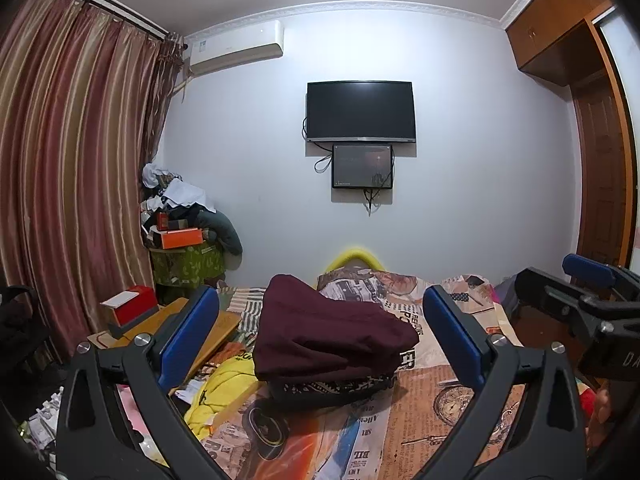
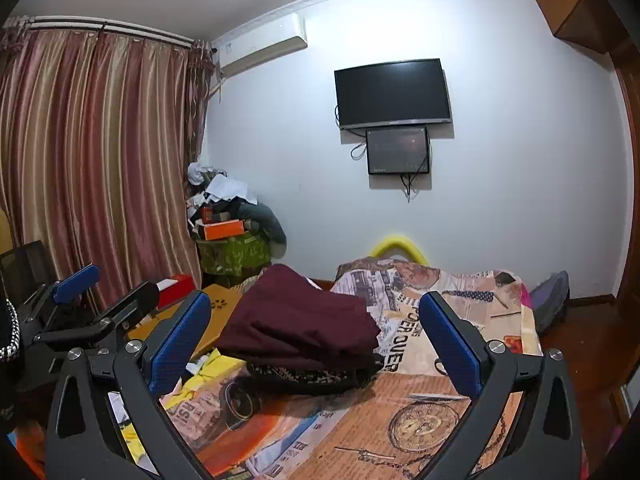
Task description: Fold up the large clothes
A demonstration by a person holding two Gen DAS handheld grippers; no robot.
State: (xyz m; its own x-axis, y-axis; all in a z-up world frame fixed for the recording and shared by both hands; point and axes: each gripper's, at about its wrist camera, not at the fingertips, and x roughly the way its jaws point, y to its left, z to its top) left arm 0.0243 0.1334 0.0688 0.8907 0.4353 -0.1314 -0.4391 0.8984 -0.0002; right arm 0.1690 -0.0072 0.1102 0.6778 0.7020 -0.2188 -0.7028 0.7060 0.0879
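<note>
Holding both claws above the bed (image 1: 460,420), you have nothing between the fingers of either one. Your left claw (image 1: 320,340) stands released, its blue pads spread wide to either side of the folded maroon garment (image 1: 328,332), without touching it. Your right claw (image 2: 316,344) is likewise released and empty; it also shows at the right edge of the left view (image 1: 592,300), and the left claw shows at the left edge of the right view (image 2: 84,300).

The maroon garment (image 2: 304,324) lies folded on top of a dark patterned garment (image 1: 340,388), and the two make a small stack on the printed bedspread, toward the bed's left side.

In the far corner a green box (image 1: 186,264) by the curtain (image 1: 72,160) is heaped with clothes, papers and an orange box (image 1: 180,238); what lies inside it you cannot tell.

Just left of the stack a yellow garment (image 1: 216,392) lies crumpled at the bed's edge, beside a wooden board (image 1: 208,332). A red box (image 1: 134,304) sits on that wooden surface. A yellow curved piece (image 1: 354,256) rises beyond the bed's far end. On the wall hang a television (image 1: 360,112), a smaller screen (image 1: 362,166) under it and an air conditioner (image 1: 236,46). A wooden cupboard (image 1: 560,20) fills the right side.
</note>
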